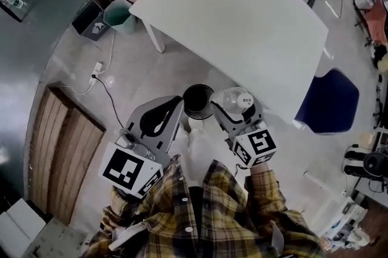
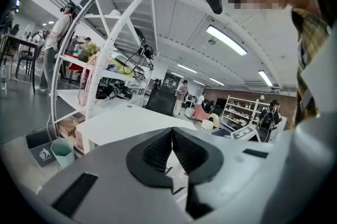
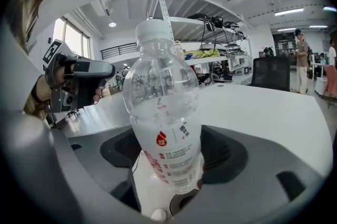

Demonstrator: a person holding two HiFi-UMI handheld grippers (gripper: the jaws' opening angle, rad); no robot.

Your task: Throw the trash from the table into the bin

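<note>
The right gripper (image 3: 174, 153) is clamped on the lower body of a clear plastic bottle (image 3: 163, 91), whose long axis runs out along the jaws, white cap farthest away. The open round black bin (image 1: 198, 100) sits just below and left of this gripper, unobstructed, with the left gripper (image 2: 172, 132), closed on nothing, beside its far rim. Beyond stretches the white table (image 1: 242, 14).
</note>
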